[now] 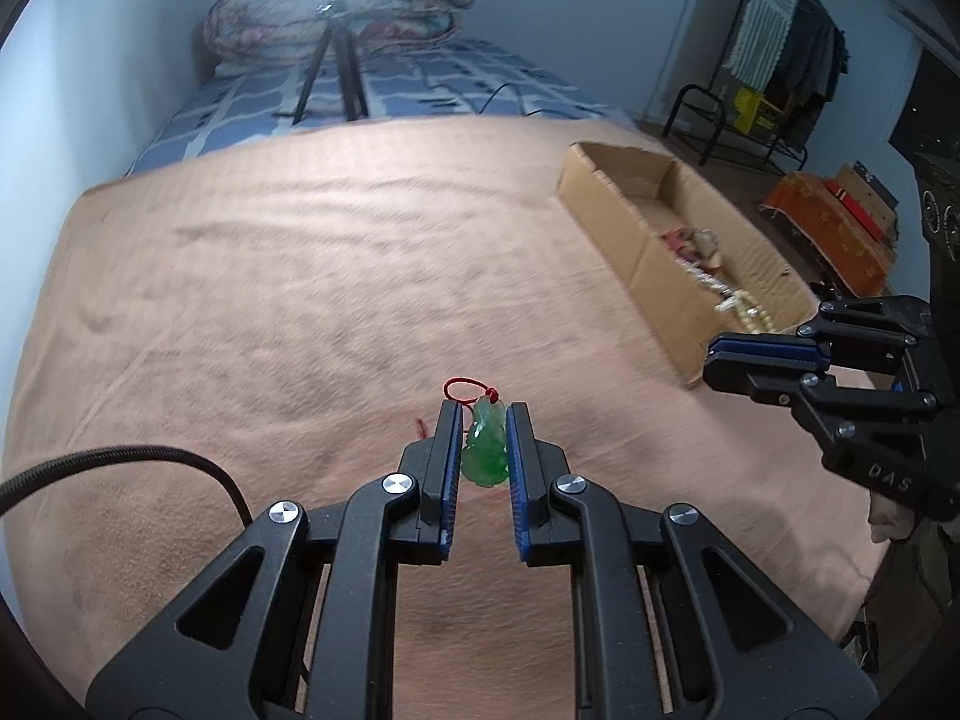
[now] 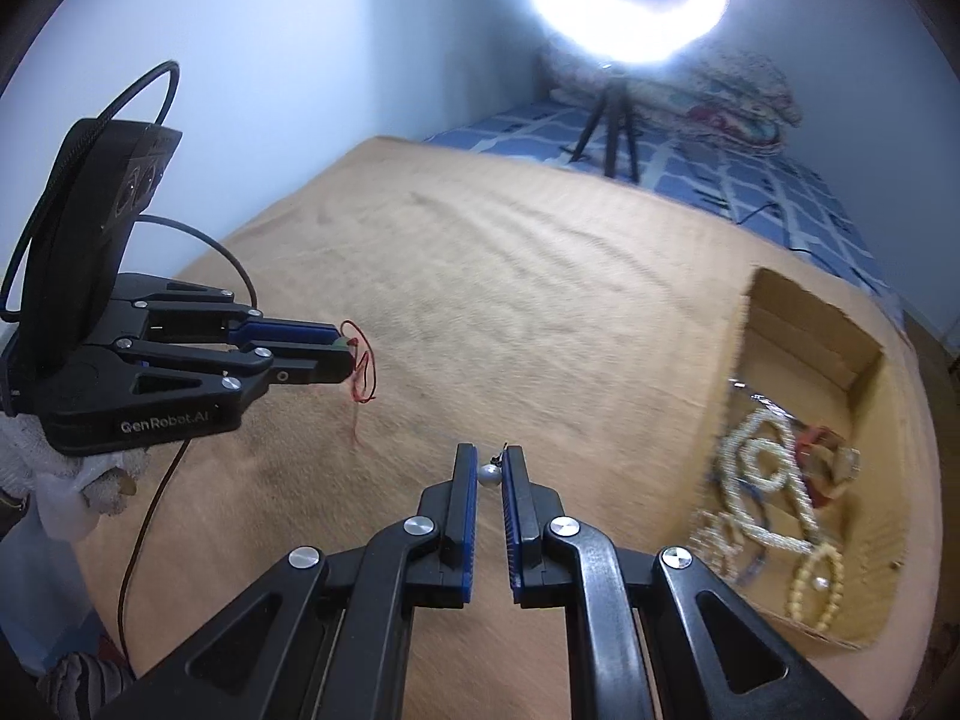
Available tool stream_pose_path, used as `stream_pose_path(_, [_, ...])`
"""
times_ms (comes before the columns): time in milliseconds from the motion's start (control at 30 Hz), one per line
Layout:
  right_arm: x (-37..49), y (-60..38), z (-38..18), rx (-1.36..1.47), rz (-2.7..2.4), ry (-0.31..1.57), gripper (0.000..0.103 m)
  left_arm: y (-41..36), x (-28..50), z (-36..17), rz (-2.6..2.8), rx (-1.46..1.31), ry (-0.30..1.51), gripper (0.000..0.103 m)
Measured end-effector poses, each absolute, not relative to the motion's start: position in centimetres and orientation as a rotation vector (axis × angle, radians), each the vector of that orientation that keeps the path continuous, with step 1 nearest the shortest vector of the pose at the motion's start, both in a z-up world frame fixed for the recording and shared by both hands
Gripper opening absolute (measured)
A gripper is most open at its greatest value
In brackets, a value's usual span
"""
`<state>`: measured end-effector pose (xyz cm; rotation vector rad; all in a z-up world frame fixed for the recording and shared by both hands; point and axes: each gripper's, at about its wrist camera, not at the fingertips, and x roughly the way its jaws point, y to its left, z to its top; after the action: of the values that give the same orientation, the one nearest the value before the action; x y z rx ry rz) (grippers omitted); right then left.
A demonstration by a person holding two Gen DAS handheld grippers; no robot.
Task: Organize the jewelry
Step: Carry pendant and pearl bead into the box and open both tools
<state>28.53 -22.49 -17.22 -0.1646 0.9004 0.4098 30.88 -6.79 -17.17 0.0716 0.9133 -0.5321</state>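
Between the left tongs [image 1: 485,414] sits a gripped green pendant [image 1: 487,447]; right tongs [image 2: 490,461] pinch a pearl [image 2: 489,474].

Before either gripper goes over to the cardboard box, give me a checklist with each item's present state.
1. Left gripper clamped on the green pendant: ok, the pads press on both its sides.
2. Pendant's red cord free of the blanket: cannot tell, it dangles below the fingers and its end blurs.
3. Right gripper clamped on the small pearl piece: ok, held at the very fingertips, so a shallow grip.
4. Cardboard box open on top: ok.
5. Room left in the box: ok, the bead necklaces fill the near end and the far end is bare.
6. Two grippers apart from each other: ok.
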Motion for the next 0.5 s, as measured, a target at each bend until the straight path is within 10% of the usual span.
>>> stream_pose_path(500, [26.3,-32.4,-12.9,-0.078,0.289,0.83,0.006,-14.1,30.5,-10.2,-0.653,0.106,0.794,0.013])
